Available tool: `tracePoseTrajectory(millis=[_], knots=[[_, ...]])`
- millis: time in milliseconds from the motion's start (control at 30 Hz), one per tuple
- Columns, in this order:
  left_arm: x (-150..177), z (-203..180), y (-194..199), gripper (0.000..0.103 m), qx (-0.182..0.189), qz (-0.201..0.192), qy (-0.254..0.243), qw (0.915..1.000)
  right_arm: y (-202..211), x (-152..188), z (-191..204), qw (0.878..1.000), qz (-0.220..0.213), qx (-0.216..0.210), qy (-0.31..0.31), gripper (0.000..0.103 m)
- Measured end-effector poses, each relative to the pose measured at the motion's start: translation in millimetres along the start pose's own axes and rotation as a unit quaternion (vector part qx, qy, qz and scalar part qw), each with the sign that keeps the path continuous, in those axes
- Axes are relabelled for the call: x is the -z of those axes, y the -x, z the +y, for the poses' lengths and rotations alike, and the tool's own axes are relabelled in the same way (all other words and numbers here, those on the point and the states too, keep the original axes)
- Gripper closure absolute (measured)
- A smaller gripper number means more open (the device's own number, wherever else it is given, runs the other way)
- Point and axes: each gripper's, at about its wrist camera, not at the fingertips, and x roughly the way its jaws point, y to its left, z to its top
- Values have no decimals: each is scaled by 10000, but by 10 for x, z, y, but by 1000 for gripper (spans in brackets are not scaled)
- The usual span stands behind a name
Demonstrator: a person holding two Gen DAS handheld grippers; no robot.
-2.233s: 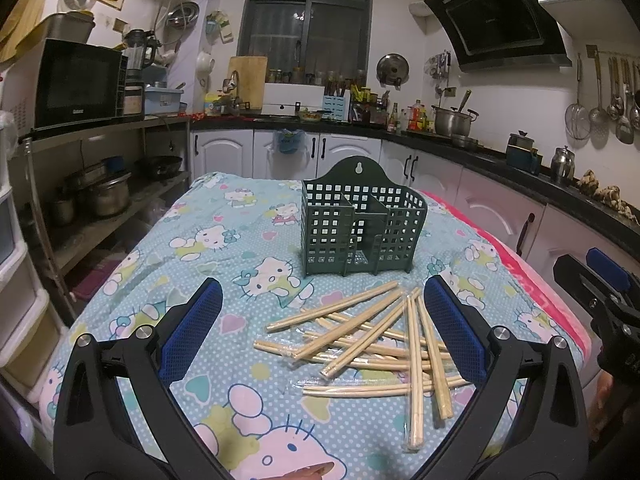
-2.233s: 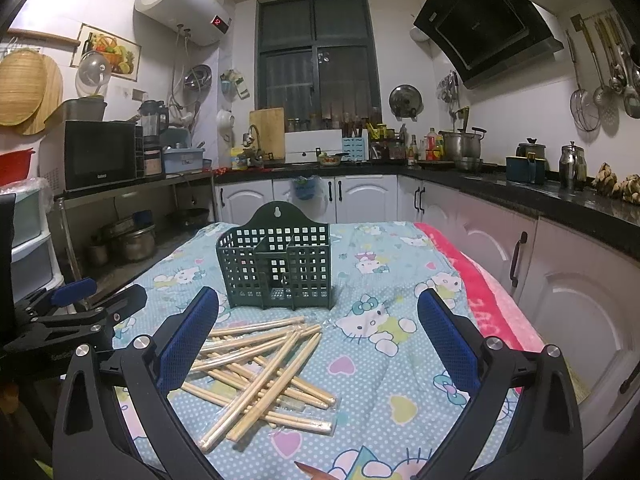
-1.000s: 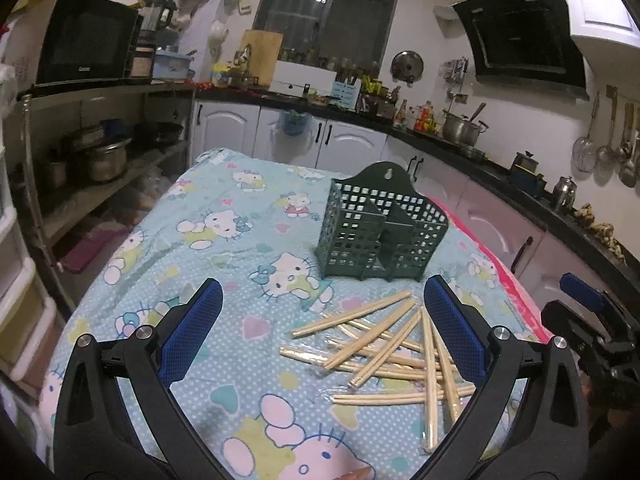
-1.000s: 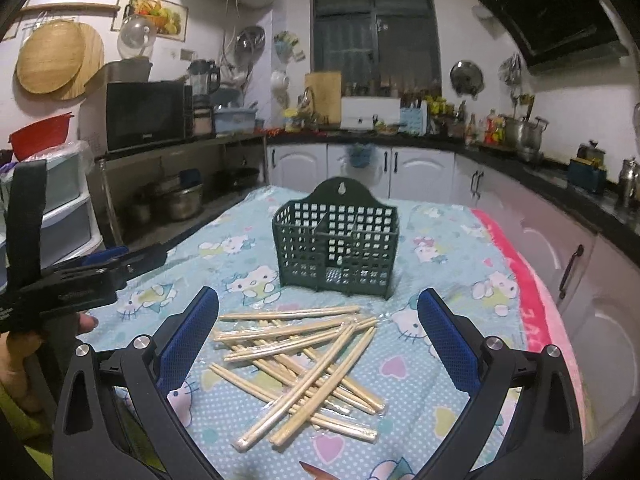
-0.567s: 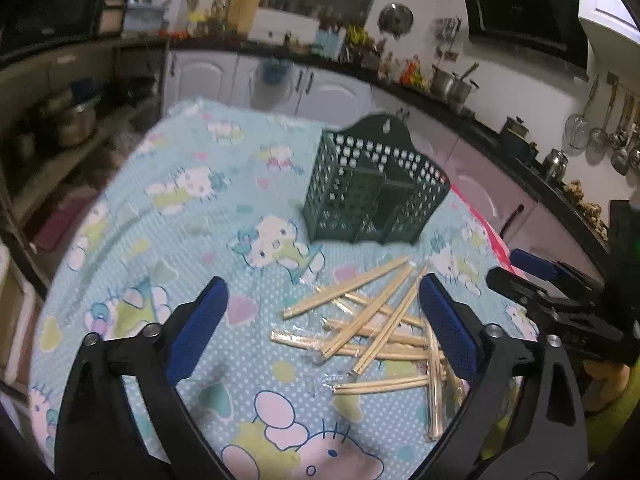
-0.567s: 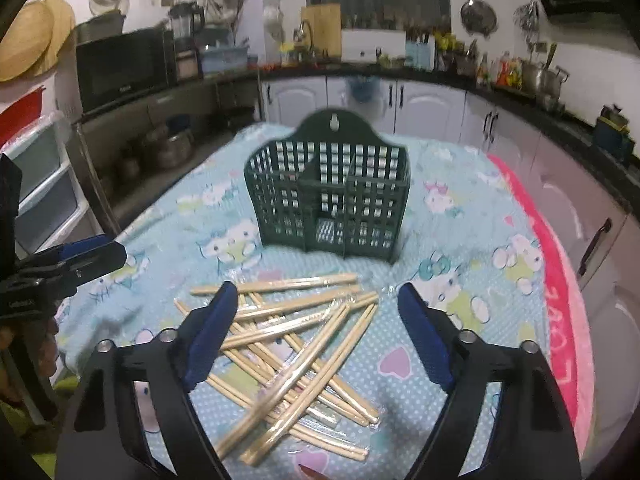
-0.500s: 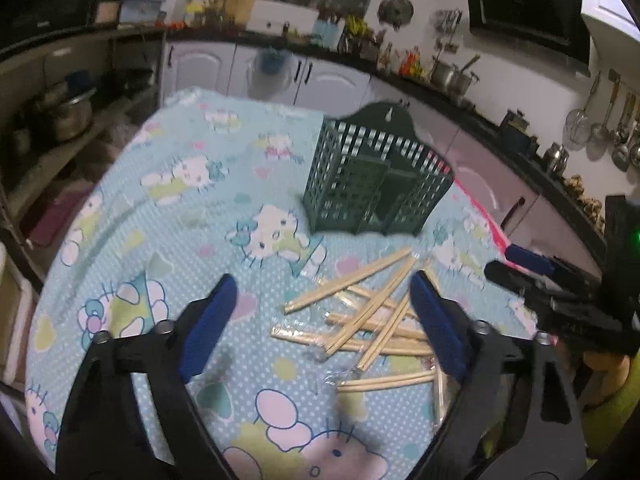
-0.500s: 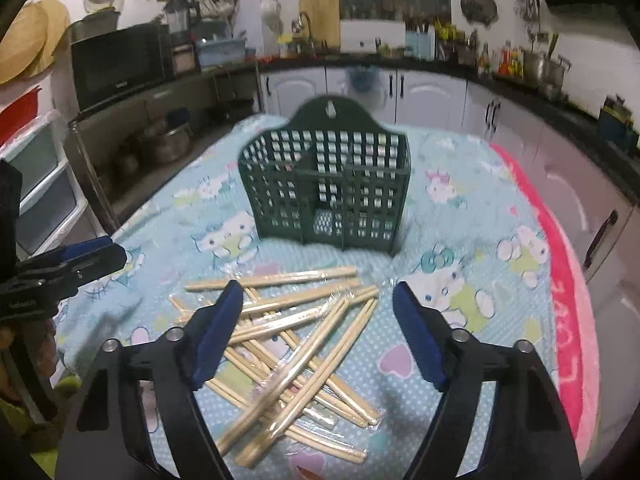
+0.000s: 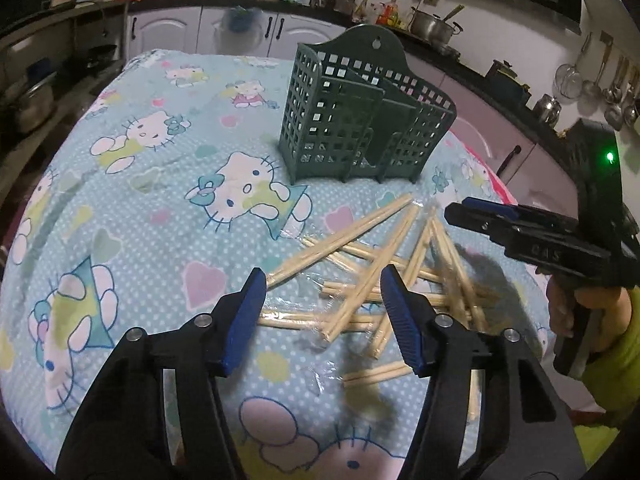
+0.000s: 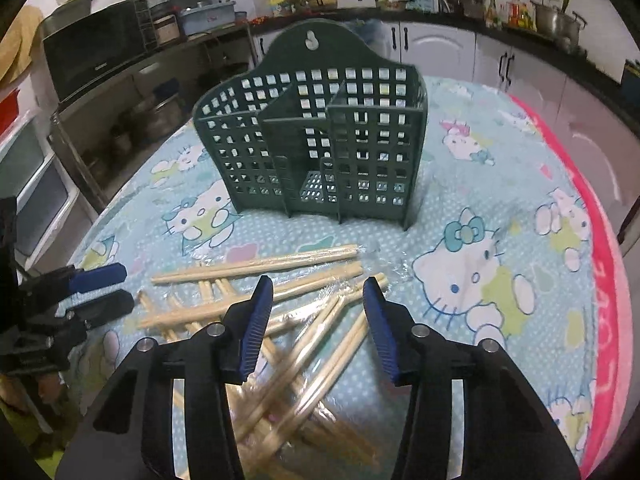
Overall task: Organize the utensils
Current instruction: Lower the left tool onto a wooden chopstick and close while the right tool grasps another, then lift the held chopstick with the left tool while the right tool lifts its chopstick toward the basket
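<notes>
Several pairs of wooden chopsticks in clear wrappers (image 9: 372, 272) lie in a loose pile on the table; the pile also shows in the right wrist view (image 10: 280, 320). A dark green slotted utensil holder (image 9: 360, 116) stands upright behind the pile, seen too in the right wrist view (image 10: 320, 132). My left gripper (image 9: 322, 312) is open and empty, low over the near edge of the pile. My right gripper (image 10: 316, 316) is open and empty, right above the pile; it shows from the side in the left wrist view (image 9: 480, 216). The left gripper shows at the left of the right wrist view (image 10: 100, 288).
The table has a light blue cartoon-cat cloth (image 9: 160, 200) with a pink border on the right (image 10: 600, 240). White kitchen cabinets (image 10: 440, 48) and a dark counter run behind. Shelves with a microwave (image 10: 92, 52) stand on the left.
Both grippers have dropped down and moved in toward the chopstick pile, and their jaws have narrowed from wide open. The chopsticks and holder have not moved.
</notes>
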Motion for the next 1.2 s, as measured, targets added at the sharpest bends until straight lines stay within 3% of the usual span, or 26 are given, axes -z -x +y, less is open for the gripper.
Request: tracePoseTrajectory(millis=[400,567,667,967,1067,1200], knots=[[30,171,-206,57,-17,196,71,9998,-315,-96,-14,9994,333,-60,90,77],[41,191,-267,64,36,229,93,9997,-389,-89,-22,9991,410,-48,79,96],[31,221,-317,65,63,260,147,9995,-374,-87,-25,9992,364,-101,98,102],[13,292,-351,68,138,264,218,9993,-193,-121,-65,9999,82,-141,34,102],[18,290,-373,76,114,288,153,9994,-141,-134,-39,9998,3,-190,44,102],[16,351,-384,98,52,299,150,9994,-75,-150,-18,9997,-66,-239,6,102]])
